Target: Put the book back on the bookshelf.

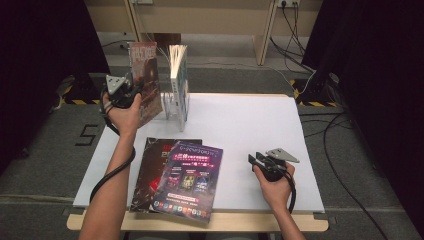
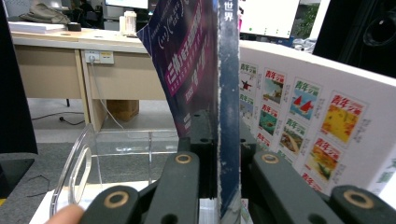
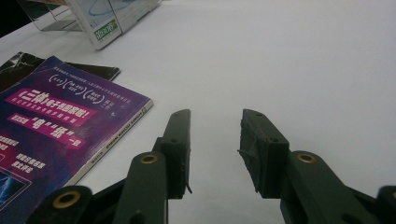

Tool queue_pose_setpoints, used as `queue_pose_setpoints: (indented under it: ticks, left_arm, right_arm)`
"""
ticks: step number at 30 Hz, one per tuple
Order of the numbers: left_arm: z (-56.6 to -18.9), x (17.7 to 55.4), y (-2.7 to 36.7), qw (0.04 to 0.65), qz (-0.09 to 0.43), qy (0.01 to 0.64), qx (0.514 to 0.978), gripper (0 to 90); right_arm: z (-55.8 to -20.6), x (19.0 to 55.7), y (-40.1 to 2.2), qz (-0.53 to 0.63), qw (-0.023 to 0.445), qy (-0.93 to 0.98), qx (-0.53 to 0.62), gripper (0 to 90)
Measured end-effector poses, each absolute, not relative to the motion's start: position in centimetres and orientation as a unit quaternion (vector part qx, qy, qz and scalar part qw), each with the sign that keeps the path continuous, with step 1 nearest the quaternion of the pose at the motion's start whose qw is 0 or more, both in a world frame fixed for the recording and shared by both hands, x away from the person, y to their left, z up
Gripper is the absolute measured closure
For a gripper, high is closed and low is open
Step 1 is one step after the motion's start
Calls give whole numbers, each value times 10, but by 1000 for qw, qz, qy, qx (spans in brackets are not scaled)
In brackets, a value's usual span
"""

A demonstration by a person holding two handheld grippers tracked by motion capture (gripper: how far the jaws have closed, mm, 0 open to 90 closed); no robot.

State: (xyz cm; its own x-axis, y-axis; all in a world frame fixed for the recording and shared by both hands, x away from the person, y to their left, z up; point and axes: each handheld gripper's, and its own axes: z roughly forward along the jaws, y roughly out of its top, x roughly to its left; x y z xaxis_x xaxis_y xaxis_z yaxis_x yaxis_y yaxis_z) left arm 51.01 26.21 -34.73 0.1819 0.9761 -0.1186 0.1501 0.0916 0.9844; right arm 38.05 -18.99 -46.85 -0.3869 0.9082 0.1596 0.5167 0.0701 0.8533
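Note:
My left gripper [image 1: 134,95] is shut on a magazine [image 1: 146,80] with a dark red cover and holds it upright at the table's back left. In the left gripper view the magazine's spine [image 2: 229,93] stands edge-on, pinched between the jaws of the left gripper [image 2: 219,140]. Just right of it, a thick white book [image 1: 179,82] stands in a clear acrylic rack [image 1: 169,106]. My right gripper [image 1: 253,160] rests low at the front right, open and holding nothing; in the right gripper view the right gripper [image 3: 215,135] has bare table between its jaws.
A purple magazine [image 1: 187,180] lies flat at the front, overlapping a dark one [image 1: 150,167]. The purple magazine [image 3: 60,126] lies left of my right jaws. The white tabletop [image 1: 250,120] is bare on the right. Floor cables run beyond the table's right edge.

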Motion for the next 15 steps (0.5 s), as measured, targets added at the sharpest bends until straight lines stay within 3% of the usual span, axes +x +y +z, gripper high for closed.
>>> queue_pose_setpoints:
  ticks: [15]
  left_arm:
    - [-364,530,255,518,409,506,555,838]
  right_arm:
    - [-470,381,-189,449,213,706,504,638]
